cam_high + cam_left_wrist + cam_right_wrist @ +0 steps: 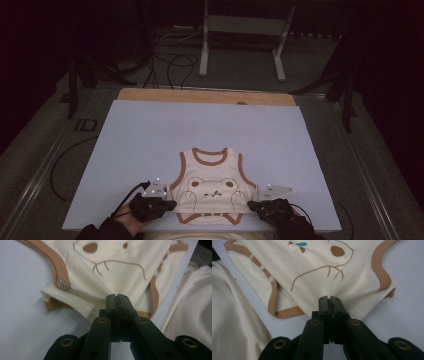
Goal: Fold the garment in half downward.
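A cream sleeveless baby bodysuit (212, 182) with brown trim and a bear face print lies flat at the near edge of the pale blue board (150, 135), neck hole away from me. My left gripper (172, 204) is shut on its lower left side edge; in the left gripper view the jaws (117, 298) pinch the cream fabric (120, 272) beside a folded seam. My right gripper (251, 205) is shut on the lower right side edge, and in the right gripper view the jaws (329, 300) clamp the cloth (324, 262) below the armhole trim.
The board rests on a wooden tabletop (200, 95). Beyond it stand a grey metal frame (240, 30) and loose cables (170, 65) on the floor. Cream cloth on the person's lap (234, 322) hangs just past the board's near edge.
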